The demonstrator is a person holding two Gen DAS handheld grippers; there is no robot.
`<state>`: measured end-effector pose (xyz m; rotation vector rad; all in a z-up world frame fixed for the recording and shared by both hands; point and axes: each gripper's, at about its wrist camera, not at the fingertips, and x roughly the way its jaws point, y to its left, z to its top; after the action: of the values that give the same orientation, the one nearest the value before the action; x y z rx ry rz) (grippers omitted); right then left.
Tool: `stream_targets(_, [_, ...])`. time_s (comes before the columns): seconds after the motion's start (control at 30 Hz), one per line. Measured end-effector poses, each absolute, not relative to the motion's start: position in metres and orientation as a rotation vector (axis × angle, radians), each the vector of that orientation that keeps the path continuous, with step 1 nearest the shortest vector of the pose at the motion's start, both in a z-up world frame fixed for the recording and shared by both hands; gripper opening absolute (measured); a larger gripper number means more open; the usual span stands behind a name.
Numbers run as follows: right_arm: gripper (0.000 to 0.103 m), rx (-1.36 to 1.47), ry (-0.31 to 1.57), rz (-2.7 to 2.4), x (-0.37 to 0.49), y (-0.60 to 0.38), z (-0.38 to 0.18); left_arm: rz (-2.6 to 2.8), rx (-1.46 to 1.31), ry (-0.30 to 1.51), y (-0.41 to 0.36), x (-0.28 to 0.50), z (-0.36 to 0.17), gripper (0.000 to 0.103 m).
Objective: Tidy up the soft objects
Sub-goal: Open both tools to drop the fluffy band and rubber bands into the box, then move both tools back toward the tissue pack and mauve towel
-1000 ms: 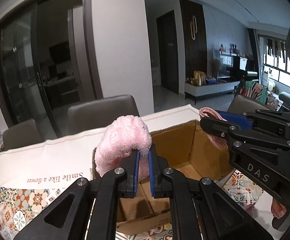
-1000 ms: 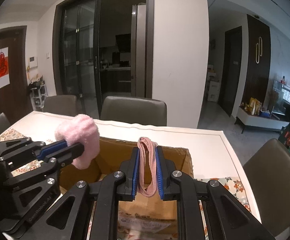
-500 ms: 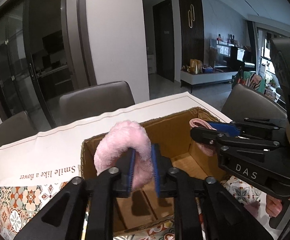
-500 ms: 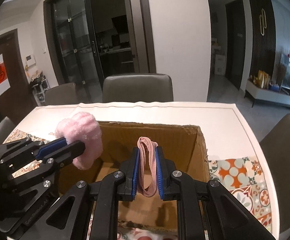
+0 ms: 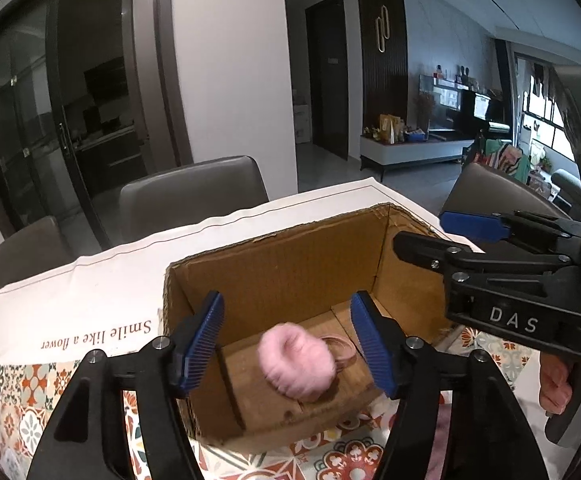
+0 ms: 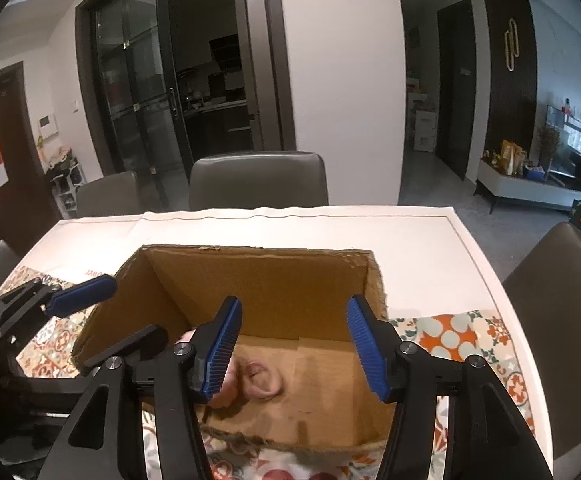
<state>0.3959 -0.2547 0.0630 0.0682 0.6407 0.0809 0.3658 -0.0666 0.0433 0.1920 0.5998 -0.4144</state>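
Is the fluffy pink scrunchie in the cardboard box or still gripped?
In the box. The fluffy pink scrunchie lies on the floor of the cardboard box, below the left gripper, whose jaws are opening with nothing between the pads.

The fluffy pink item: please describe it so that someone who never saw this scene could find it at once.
Find the open cardboard box on the table with the patterned cloth. On the box floor lies the fluffy pink item, a round plush ring. Beside it lies a thin pink hair band, which is flat and smooth; the fluffy one is thick and furry.
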Motion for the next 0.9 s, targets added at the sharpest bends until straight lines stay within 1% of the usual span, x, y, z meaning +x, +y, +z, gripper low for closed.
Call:
stream_targets(0.2, [0.057,0.054,0.62,0.067,0.374,-0.252,0.073,-0.393,0.182,0.56,-0.061,0.34,0.056,0.067])
stream_targets(0.53, [0.057,0.036,0.512,0.062,0.321,-0.243,0.098,-0.375,0.146,0.518,-0.05,0.295,0.074,0.068])
stream_targets(0.63, [0.057,0.036,0.499,0.055,0.307,-0.24,0.1,-0.361,0.146,0.5,-0.047,0.281,0.077,0.069])
stream_targets(0.73, [0.057,0.033,0.497,0.061,0.295,-0.237,0.101,-0.347,0.143,0.481,-0.043,0.266,0.078,0.072])
stream_targets(0.9, [0.057,0.011,0.465,0.052,0.271,-0.232,0.101,-0.329,0.141,0.468,-0.039,0.242,0.074,0.072])
